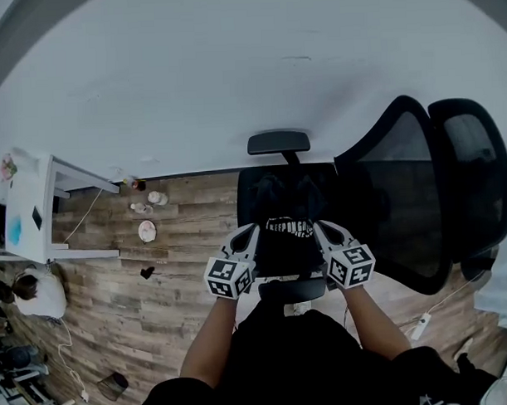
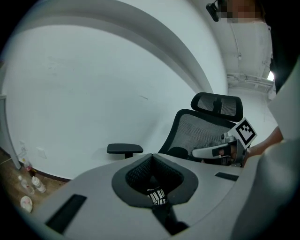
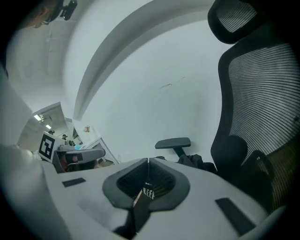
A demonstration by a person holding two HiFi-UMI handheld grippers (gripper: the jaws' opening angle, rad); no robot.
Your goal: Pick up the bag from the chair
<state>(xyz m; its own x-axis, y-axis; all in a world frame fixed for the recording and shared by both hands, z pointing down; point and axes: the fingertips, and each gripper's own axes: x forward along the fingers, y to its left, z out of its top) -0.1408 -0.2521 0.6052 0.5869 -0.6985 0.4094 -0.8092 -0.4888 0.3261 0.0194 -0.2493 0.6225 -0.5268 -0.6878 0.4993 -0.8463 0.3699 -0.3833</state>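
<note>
Left gripper [image 1: 255, 228] and right gripper [image 1: 317, 225], both closed tight on bag strap [image 1: 289, 228]

Black bag [image 1: 282, 198], white-lettered strap, slumped on black mesh chair [image 1: 403, 201] seat

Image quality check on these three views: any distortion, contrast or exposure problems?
Head view: strong fisheye, dark corners; the black bag barely separates from the black chair. Left gripper view: the white wall bows and looks flat, bright. Right gripper view: same bowing; backrest mesh stays crisp.
</note>
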